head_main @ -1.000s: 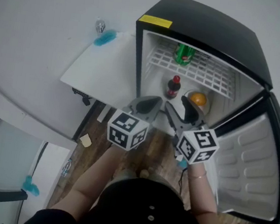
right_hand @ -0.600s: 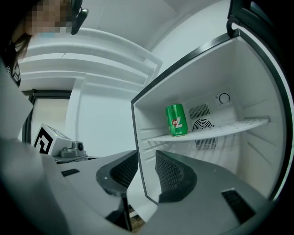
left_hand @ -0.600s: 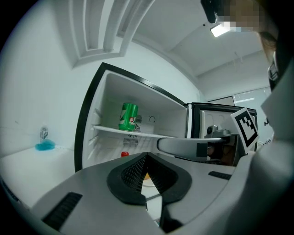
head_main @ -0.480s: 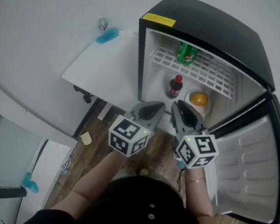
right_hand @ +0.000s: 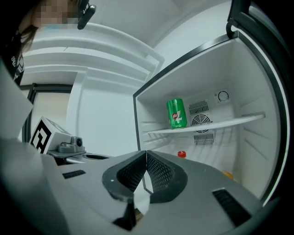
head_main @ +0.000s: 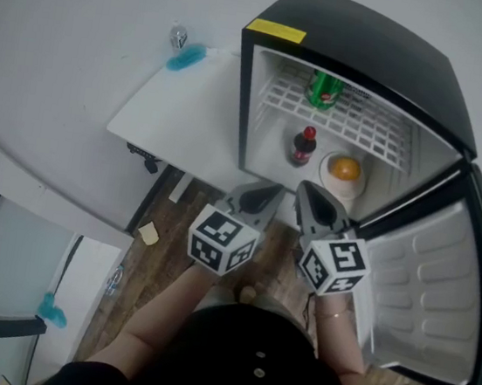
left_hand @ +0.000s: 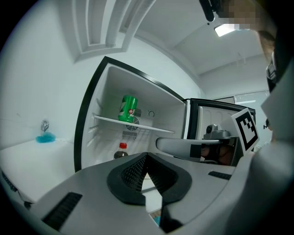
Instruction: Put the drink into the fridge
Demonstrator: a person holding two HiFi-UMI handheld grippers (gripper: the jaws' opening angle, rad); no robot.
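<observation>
The small black fridge [head_main: 367,37] stands open. A green drink can [head_main: 325,90] stands upright on its wire shelf, also seen in the left gripper view [left_hand: 128,109] and the right gripper view [right_hand: 177,114]. Below it, a dark cola bottle [head_main: 302,146] with a red cap stands on the fridge floor. My left gripper [head_main: 263,192] and right gripper [head_main: 307,192] hover side by side just outside the fridge's front edge. Both are shut and empty; the pads meet with nothing between them in the left gripper [left_hand: 146,155] and right gripper [right_hand: 146,152] views.
An orange [head_main: 344,168] lies on a white plate [head_main: 327,174] beside the bottle. The fridge door [head_main: 422,290] hangs open to the right. A white tabletop [head_main: 181,109] with a blue object [head_main: 186,57] adjoins the fridge on the left. Wooden floor [head_main: 162,256] lies below.
The right gripper's jaws have gone from wide open to shut. Both grippers have drawn back a little from the fridge toward the person.
</observation>
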